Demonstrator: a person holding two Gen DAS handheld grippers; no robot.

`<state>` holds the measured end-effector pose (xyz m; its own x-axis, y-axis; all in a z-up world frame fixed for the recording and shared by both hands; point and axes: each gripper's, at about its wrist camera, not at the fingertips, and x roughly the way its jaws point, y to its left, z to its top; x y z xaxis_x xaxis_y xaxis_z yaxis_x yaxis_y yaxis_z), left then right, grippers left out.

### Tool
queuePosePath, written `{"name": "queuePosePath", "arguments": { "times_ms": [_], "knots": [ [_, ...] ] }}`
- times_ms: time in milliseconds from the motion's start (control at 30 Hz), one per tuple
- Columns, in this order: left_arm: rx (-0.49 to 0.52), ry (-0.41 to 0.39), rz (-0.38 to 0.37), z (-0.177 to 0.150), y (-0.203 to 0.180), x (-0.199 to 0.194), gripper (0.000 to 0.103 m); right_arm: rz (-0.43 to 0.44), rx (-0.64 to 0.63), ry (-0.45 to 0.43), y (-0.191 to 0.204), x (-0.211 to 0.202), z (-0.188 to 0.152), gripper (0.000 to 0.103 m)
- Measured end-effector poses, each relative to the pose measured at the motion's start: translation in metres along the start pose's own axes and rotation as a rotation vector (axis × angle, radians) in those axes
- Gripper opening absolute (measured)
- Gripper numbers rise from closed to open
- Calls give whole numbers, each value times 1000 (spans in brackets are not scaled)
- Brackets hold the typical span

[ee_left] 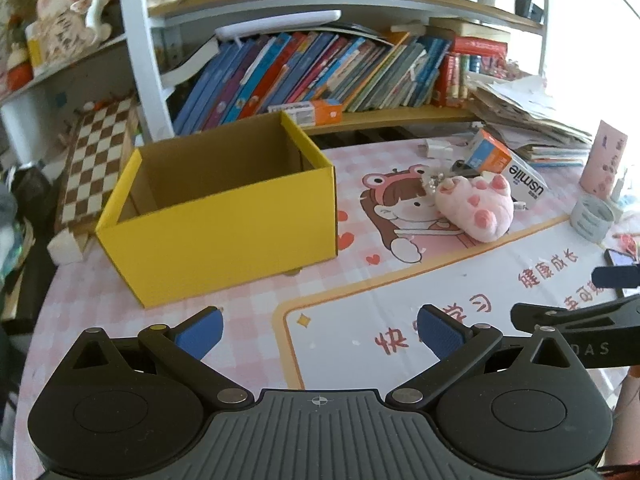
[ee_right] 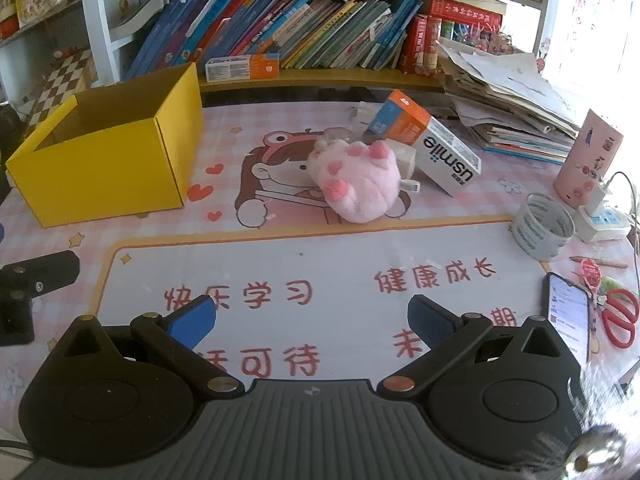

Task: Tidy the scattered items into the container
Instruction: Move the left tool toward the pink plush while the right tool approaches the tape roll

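**Cluttered desk, both grippers spread wide with nothing in them**

A child's study desk sits under a shelf of leaning books (ee_left: 320, 76), its top covered by a pink checked mat (ee_left: 256, 308) printed with a cartoon girl and red Chinese characters.

From the left wrist camera, the left gripper (ee_left: 320, 334) hovers over the mat, its blue-padded fingers (ee_left: 200, 332) spread wide and holding nothing. Ahead of it and to its left stands the open yellow box (ee_left: 216, 232), its brown inside showing. Ahead and to the right lies the pink plush paw (ee_left: 476, 208), and just behind that the orange-and-white usmile box (ee_left: 508, 168) lies tilted. A roll of tape (ee_left: 592, 220) sits far right, and the black body of the other gripper pokes in at the right edge.

From the right wrist camera, the right gripper (ee_right: 312, 320) is likewise wide open and empty above the mat's white panel. The plush paw (ee_right: 356, 180) lies straight ahead, touching the usmile box (ee_right: 436, 148) behind it to the right. The yellow box (ee_right: 104, 164) stands well off to the front left. The tape roll (ee_right: 542, 226), a phone (ee_right: 568, 316) and red scissors (ee_right: 620, 320) lie to the right.
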<state>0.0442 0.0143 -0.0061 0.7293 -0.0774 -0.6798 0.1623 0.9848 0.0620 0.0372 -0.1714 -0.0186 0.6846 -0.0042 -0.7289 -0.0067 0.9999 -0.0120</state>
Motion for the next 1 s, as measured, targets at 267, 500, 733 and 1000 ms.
{"name": "queuePosePath", "arguments": {
  "times_ms": [267,500,733,1000],
  "knots": [
    [24,-14,-47,9,21,12,103,-29,19,-3,20,5,9,103],
    [40,-20,-128,11,33,21,103,-84,35,5,34,7,12,103],
    [36,-28,-226,10,39,27,103,-120,63,26,37,4,4,103],
    [52,11,-175,17,21,43,103,-107,39,0,25,9,10,103]
  ]
}}
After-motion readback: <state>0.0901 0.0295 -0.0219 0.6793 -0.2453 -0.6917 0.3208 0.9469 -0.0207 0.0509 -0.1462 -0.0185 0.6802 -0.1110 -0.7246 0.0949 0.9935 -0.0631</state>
